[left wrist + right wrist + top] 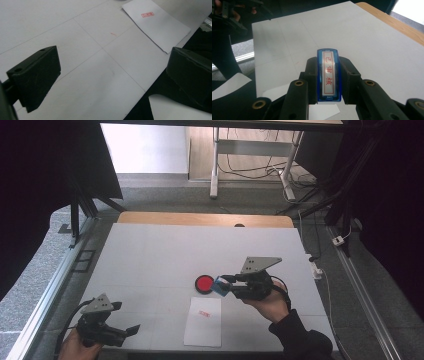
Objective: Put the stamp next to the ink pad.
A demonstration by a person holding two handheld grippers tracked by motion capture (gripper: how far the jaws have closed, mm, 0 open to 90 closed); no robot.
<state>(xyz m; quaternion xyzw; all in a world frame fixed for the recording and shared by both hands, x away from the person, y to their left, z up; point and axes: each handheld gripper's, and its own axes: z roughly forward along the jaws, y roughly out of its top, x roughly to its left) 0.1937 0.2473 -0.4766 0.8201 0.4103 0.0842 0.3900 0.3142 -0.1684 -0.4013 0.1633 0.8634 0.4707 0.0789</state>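
Clamped between the right gripper's (328, 100) jaws, a blue stamp (328, 75) hangs just beside the red ink pad (204, 283), above the paper (203, 322). Left gripper (131, 330) idles spread. Tilted descent risks a smeared imprint.

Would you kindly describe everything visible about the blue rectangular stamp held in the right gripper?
The blue rectangular stamp looks like glossy plastic: a narrow blue body framing a white label with red characters inside a red border. The right gripper is shut on it, black pads pressing its two long sides. It is held off the white table, beside the round red ink pad, above the white paper sheet.
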